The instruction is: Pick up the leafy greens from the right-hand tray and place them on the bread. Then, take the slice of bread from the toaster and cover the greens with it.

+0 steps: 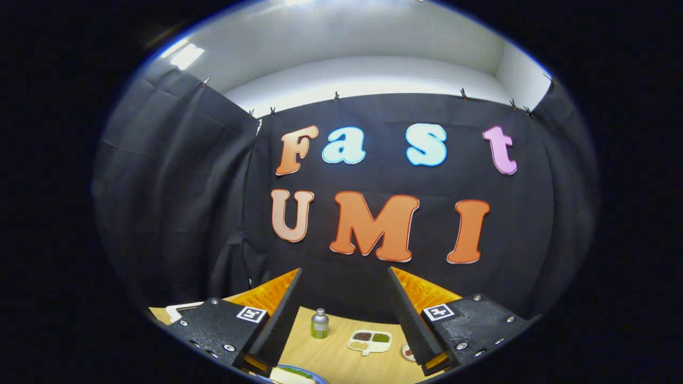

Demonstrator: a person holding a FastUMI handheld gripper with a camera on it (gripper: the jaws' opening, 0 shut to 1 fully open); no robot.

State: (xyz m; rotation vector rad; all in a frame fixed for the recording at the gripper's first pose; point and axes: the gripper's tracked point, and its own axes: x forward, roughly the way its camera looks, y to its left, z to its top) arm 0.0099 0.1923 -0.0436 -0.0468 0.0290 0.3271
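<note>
My gripper (344, 270) is open and held high, pointing at the booth's back wall, with nothing between its fingers. Just below the left finger's base peeks a blue-rimmed plate (315, 378). On it lies a pale slice of bread (283, 376) with a strip of green (299, 372) on top. Most of the plate is cut off from sight.
On the wooden table (331, 352) beyond the fingers stand a small bottle with a green label (319, 324) and a white divided dish (370, 342) holding brown and green fillings. A small round dish (407, 352) shows by the right finger. A white tray corner (180, 308) sits left.
</note>
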